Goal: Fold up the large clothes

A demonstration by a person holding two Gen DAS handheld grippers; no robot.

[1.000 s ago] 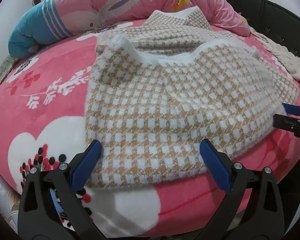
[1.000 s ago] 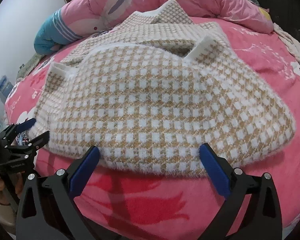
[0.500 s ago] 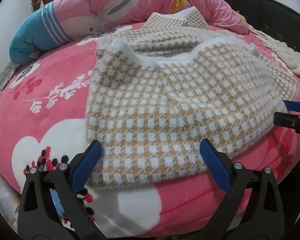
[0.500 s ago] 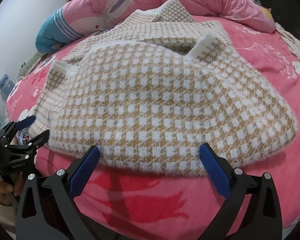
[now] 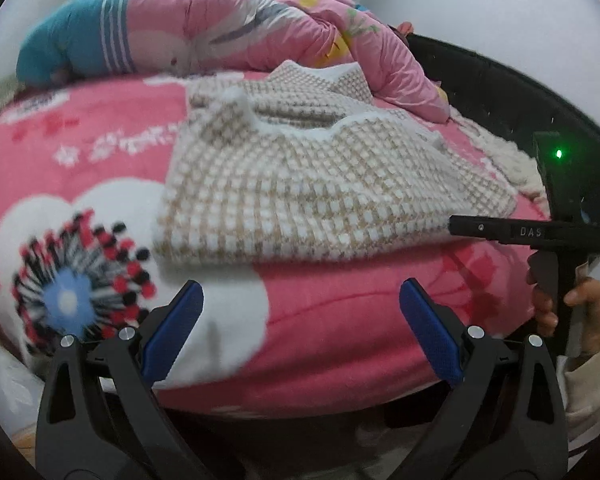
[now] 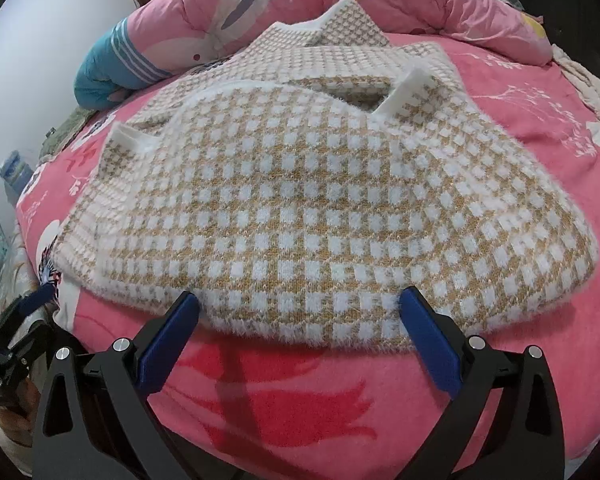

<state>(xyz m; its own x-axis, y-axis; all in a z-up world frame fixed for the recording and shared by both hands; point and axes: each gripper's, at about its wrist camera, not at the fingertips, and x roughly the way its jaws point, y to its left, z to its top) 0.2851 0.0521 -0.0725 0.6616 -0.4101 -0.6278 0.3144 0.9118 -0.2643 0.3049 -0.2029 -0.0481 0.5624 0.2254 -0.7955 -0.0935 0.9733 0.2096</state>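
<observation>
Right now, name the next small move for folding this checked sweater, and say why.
Probably ease the right gripper forward to pinch the near hem of the sweater. Its open fingers already sit at that fuzzy edge, gripping nothing. The left gripper is also open but sits farther back over the pink blanket, so it should close in afterwards.

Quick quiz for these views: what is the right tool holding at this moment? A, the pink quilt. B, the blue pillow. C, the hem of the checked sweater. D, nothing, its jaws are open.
D: the right tool is spread open, its blue pads at the near edge of the checked sweater without clamping it.
</observation>
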